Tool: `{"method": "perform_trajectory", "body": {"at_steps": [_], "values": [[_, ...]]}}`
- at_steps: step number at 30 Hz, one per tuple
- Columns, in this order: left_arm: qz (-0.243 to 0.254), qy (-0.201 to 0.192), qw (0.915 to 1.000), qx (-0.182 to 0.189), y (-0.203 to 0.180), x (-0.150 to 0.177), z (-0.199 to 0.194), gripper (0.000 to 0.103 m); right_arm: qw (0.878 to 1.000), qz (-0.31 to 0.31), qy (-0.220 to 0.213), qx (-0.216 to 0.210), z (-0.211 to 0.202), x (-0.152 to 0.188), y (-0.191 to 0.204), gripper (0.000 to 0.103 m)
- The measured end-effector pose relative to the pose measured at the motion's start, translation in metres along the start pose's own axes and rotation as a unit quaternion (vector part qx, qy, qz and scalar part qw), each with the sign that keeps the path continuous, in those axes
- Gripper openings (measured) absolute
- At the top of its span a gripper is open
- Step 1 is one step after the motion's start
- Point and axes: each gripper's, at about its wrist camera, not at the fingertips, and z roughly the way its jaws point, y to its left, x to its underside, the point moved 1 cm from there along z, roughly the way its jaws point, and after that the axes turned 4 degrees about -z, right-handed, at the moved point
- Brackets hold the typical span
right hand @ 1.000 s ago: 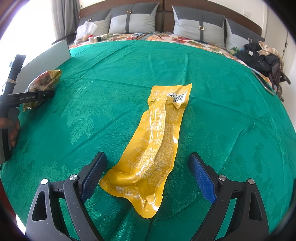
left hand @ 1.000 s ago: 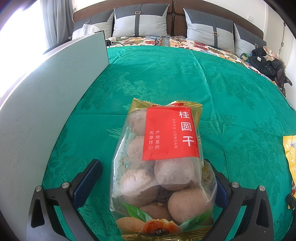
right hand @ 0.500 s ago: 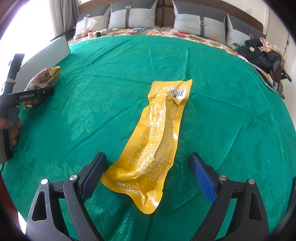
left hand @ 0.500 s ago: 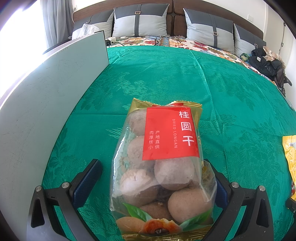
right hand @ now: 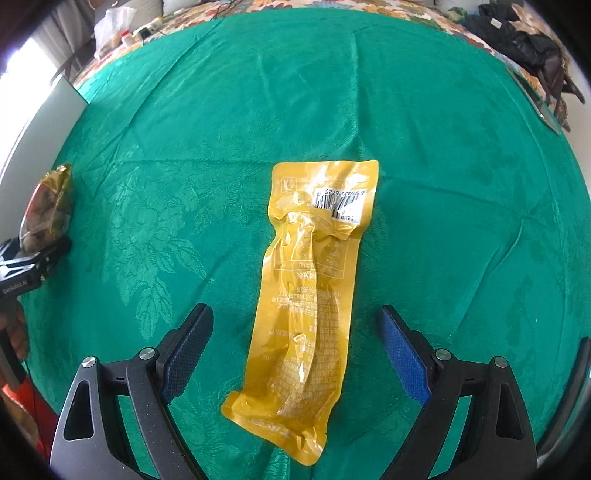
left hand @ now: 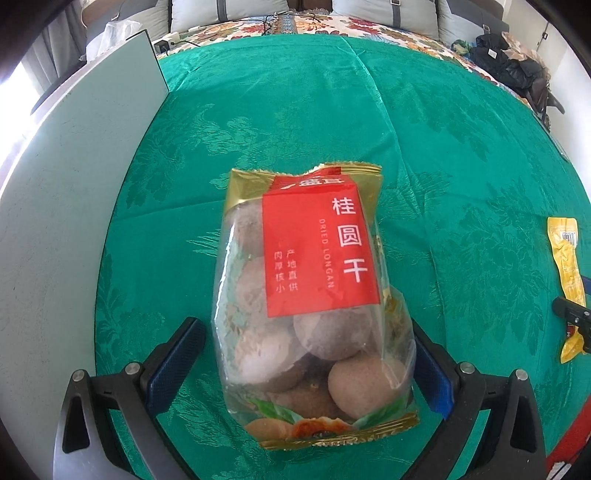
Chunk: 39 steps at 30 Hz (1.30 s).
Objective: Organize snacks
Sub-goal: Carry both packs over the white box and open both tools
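Observation:
A clear bag of dried longan (left hand: 306, 295) with a red label lies on the green bedspread (left hand: 295, 110). My left gripper (left hand: 303, 328) straddles its lower half, jaws closing. A gap shows between the left pad and the bag; the right pad is partly hidden behind it. A long yellow pouch (right hand: 310, 295), barcode end away from me, lies between the wide-open fingers of my right gripper (right hand: 295, 347), touching neither pad. In the right wrist view the longan bag (right hand: 48, 210) and the left gripper (right hand: 33, 262) sit at the far left. The yellow pouch (left hand: 567, 266) shows at the left view's right edge.
A pale grey board (left hand: 74, 203) stands along the left side of the bedspread. Grey pillows (left hand: 229, 11) line the headboard. Dark clothing (left hand: 509, 66) is piled at the back right, and a white plastic bag (right hand: 114, 22) sits at the back left.
Both views have tipped further downward. The right gripper has shifted so the yellow pouch now lies straight between its fingers. The left jaws have narrowed slightly around the longan bag.

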Motion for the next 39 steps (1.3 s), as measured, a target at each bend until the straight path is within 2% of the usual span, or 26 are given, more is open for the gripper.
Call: {"method": "perform_trajectory", "body": {"at_steps": [2,4,8,11,12,18,22,24,27,32,36,39], "values": [[0.014,-0.020,0.9997,0.010,-0.004,0.000,-0.008,0.068,1.000,-0.007,-0.011,0.007,-0.002,0.002,0.006,0.084],[0.017,-0.020,0.9994,0.024,-0.006,0.002,-0.010,0.065,1.000,-0.012,-0.027,0.004,-0.012,0.007,0.010,0.045],[-0.016,-0.035,0.9965,0.074,0.001,0.017,-0.025,0.064,0.999,0.002,-0.034,-0.042,-0.026,0.026,0.005,0.041],[-0.037,-0.046,0.9913,0.117,0.004,0.029,-0.046,0.064,0.990,0.045,-0.067,-0.113,-0.045,0.042,-0.008,0.041],[-0.040,-0.050,0.9896,0.129,0.004,0.032,-0.054,0.064,0.988,0.060,-0.072,-0.123,-0.048,0.049,-0.013,0.041],[-0.050,-0.080,0.9776,0.188,0.005,0.044,-0.115,0.064,0.980,0.099,-0.078,-0.156,-0.055,0.065,-0.014,0.041],[-0.061,-0.121,0.9659,0.221,0.025,0.047,-0.172,0.064,0.978,0.079,-0.092,-0.171,-0.073,0.057,0.005,0.041],[-0.069,-0.143,0.9614,0.225,0.045,0.047,-0.197,0.065,0.976,0.062,-0.106,-0.182,-0.085,0.047,0.026,0.041],[-0.093,-0.165,0.9589,0.211,0.090,0.044,-0.227,0.065,0.969,0.034,-0.125,-0.211,-0.106,0.025,0.067,0.041],[-0.148,-0.202,0.9606,0.121,0.194,0.055,-0.260,0.065,0.947,-0.049,-0.171,-0.267,-0.158,-0.021,0.169,0.041],[-0.187,-0.203,0.9603,0.044,0.265,0.074,-0.257,0.065,0.926,-0.119,-0.185,-0.307,-0.189,-0.050,0.261,0.041],[-0.217,-0.187,0.9579,0.008,0.303,0.090,-0.238,0.066,0.915,-0.170,-0.194,-0.310,-0.196,-0.061,0.325,0.041]]}}
